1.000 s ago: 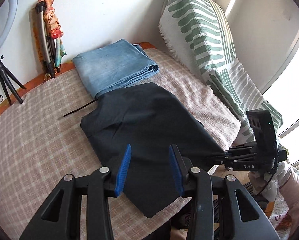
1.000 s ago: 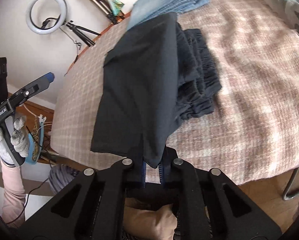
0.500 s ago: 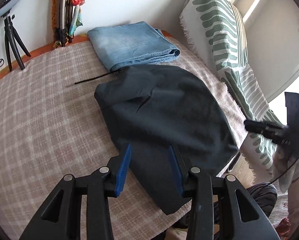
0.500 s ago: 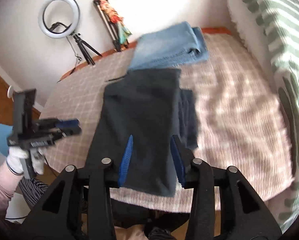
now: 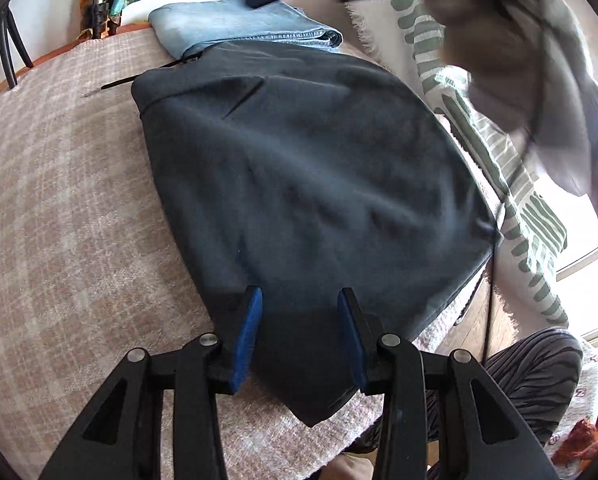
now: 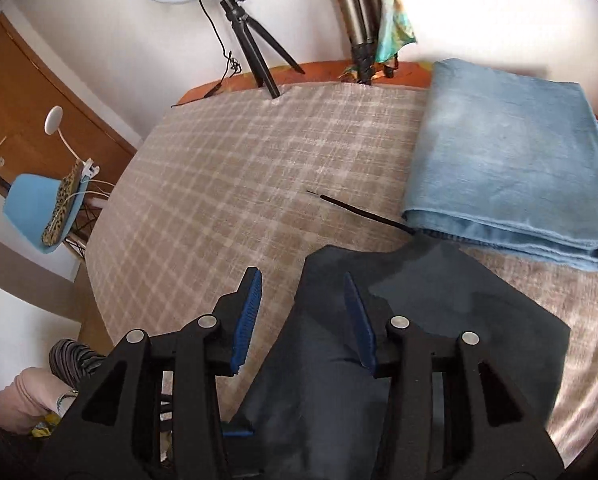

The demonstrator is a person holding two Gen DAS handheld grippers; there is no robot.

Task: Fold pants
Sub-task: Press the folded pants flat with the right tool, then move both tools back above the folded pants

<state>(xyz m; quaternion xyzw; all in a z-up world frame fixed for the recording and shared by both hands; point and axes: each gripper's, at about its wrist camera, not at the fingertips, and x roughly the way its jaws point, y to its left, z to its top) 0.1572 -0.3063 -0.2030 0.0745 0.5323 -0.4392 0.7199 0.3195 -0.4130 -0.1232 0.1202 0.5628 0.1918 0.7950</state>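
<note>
Right gripper (image 6: 299, 316) has released the dark pants (image 5: 307, 184); jaws apart.

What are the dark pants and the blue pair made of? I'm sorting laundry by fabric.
The dark pants look like a soft, matte woven or knit cloth, draping in smooth folds; the exact fibre is unclear. The blue pair looks like faded denim, with stitched hems at its folded edge.
</note>
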